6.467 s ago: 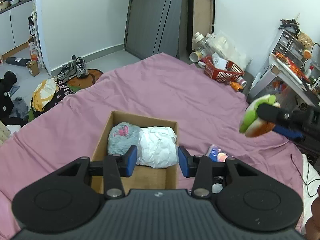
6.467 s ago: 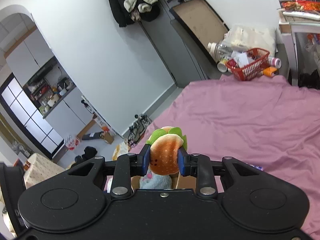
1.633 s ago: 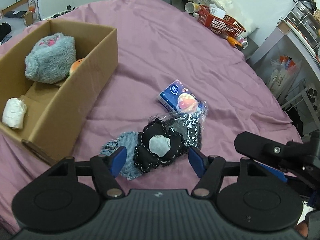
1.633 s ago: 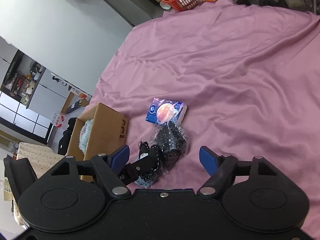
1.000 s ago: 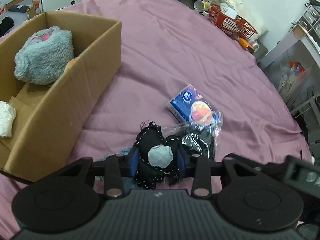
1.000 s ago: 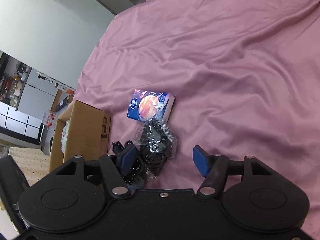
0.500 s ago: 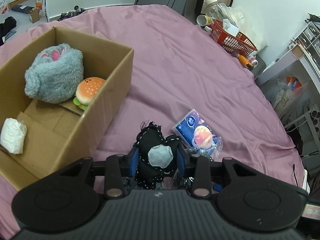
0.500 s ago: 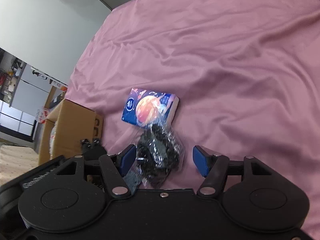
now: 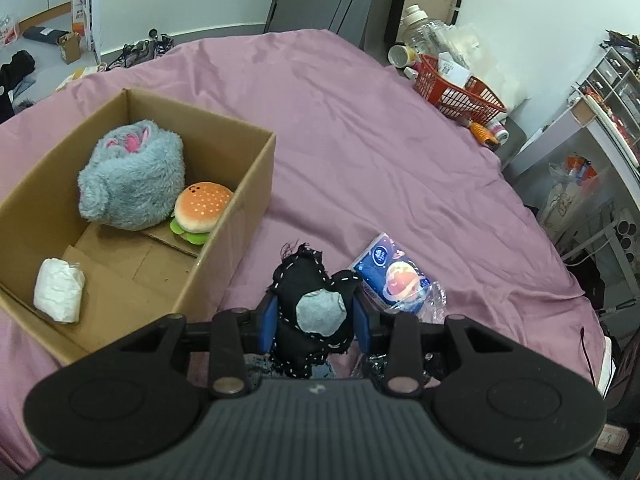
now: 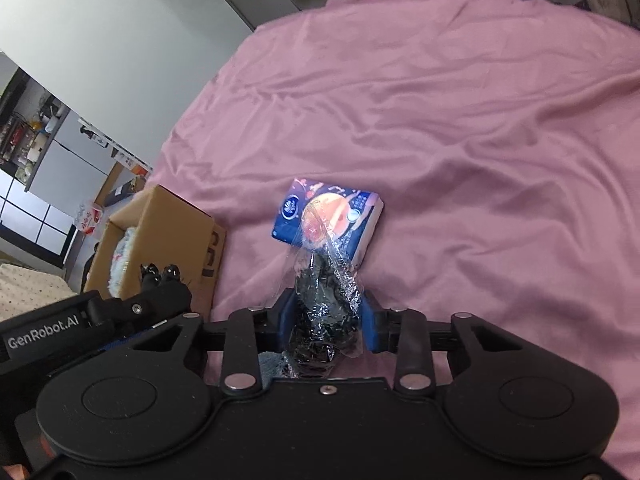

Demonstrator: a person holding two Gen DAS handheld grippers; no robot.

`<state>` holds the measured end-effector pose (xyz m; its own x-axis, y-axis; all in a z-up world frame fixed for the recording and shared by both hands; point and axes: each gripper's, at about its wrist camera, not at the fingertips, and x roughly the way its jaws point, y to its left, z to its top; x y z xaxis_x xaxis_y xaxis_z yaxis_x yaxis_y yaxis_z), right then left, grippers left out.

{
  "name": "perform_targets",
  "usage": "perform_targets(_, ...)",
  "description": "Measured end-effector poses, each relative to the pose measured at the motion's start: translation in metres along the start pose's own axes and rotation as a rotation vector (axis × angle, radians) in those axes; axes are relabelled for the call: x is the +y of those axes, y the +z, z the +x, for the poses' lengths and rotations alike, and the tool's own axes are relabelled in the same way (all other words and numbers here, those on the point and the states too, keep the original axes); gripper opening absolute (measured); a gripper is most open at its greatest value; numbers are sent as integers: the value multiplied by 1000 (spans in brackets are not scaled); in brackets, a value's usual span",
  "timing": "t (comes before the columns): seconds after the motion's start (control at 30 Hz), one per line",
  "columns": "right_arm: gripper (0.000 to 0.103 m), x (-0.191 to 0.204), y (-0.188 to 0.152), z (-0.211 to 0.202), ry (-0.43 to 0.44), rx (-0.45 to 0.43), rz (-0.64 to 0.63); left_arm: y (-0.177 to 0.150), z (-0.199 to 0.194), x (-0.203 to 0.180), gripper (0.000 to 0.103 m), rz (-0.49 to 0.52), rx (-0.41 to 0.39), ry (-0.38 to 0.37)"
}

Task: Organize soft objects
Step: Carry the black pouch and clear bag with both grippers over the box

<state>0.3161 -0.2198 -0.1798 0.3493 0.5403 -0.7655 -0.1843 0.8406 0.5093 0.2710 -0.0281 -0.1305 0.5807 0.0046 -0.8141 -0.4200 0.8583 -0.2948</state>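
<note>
- Cardboard box (image 9: 256, 184) sat open on the bed; inside lay a grey plush (image 9: 132, 180), a burger plush (image 9: 202, 210) touching it, and a white bundle (image 9: 60, 290) apart at the near end
- The left gripper (image 9: 314, 316) pinched a black stitched fabric toy (image 9: 310, 304) between its blue pads, just beside the box's right wall
- The right gripper (image 10: 326, 318) was pressed onto a clear bag of dark items (image 10: 324, 308); a blue tissue pack (image 10: 328, 216) lay just beyond it
- Wrinkled mauve bedsheet (image 10: 460, 128) covered the bed; a red basket (image 9: 456, 92) stood past its far edge
</note>
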Motion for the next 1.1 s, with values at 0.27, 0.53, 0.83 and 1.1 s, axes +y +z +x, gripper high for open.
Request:
perform_targets(0.27,33,3,-1,-29,11,-59,-4,-4,-24,-5,38,30,-38,2)
perform_targets(0.53,33,10,-2,-60,57,-135,-29,-2,-48,-3,38,41,-75,8)
perform_targets(0.83,33,26,-2,-81,101,-192,-57,2,-74,6,38,40,-116,17)
perform_targets(1.1,33,44,-3,-94,128,-241,-87,7,-88,20,38,26,-136,28)
